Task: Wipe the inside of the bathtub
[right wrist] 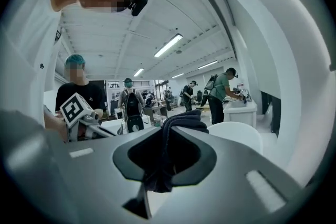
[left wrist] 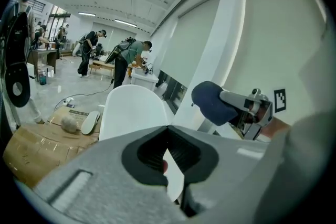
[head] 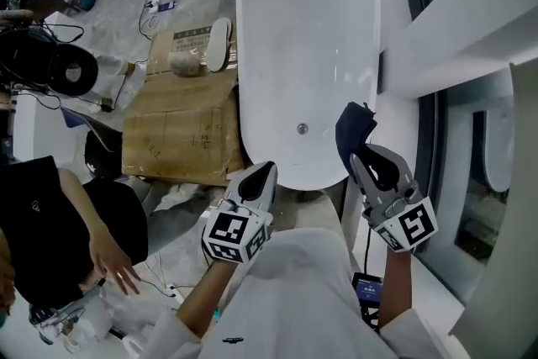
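White oval bathtub (head: 307,38) is what the job concerns, and nothing is touching its inside at this moment. The right gripper (head: 360,157) is clamped on a crumpled dark blue cloth (head: 354,129); its own view shows the fabric bunched between the jaws and spilling above the tips. The left gripper (head: 262,174) has its jaws brought together, and its own view shows nothing held between them. Both tools are held up over the near, rounded end of the tub, the left just beside the rim's near-left curve and the cloth over the near-right part of the rim, close to the small round metal drain (head: 302,129) but apparently hanging free, not pressed to the enamel. The tub runs away from the person lengthwise, its basin bare and glossy. To its left on the floor lies flattened brown cardboard (head: 181,126), and further left a person in black clothing (head: 38,223) crouches. By the look of it the work is at the approach: cloth secured, wiping not yet started. The next move would call for lowering the right gripper into the basin until the cloth bears flat on the inner wall, then sweeping along it while keeping the grip firm so the fabric does not slip out.
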`<state>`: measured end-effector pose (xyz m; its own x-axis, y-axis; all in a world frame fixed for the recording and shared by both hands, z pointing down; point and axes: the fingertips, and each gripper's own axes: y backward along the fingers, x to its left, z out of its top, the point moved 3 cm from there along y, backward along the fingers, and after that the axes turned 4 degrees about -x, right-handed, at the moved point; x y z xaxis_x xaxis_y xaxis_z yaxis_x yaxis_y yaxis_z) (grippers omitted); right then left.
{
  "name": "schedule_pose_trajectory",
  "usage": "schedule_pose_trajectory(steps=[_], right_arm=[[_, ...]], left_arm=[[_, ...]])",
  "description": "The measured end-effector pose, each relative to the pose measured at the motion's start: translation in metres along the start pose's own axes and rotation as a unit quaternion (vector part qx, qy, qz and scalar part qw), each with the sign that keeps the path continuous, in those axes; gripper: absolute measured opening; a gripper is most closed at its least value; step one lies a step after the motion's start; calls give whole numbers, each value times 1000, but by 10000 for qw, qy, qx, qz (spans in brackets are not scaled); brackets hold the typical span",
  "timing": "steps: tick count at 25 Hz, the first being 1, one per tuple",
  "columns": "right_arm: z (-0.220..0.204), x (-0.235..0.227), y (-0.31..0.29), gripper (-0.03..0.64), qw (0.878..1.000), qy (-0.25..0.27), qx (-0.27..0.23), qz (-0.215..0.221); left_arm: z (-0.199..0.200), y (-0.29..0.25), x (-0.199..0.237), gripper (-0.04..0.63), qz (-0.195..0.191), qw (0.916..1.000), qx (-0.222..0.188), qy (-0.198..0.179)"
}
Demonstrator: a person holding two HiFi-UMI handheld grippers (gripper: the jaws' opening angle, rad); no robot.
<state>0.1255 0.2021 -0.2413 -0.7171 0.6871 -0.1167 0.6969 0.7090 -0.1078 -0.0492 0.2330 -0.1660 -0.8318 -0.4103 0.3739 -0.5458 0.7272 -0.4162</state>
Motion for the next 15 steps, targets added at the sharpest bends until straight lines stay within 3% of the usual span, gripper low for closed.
schedule_pose_trajectory(steps=[8,13,15], right_arm=[[-43,-49,-44,54,9948,429,512,763],[-95,-65,-88,54,9915,160,947,880],[-122,-76,-102,54,9859,449,1244,1025]], left_arm=[[6,-57,3,0,437,9989,167,-48],[-19,-88,52,0,621,9975,314,92],[-34,-109,73,0,672,9972,295,117]])
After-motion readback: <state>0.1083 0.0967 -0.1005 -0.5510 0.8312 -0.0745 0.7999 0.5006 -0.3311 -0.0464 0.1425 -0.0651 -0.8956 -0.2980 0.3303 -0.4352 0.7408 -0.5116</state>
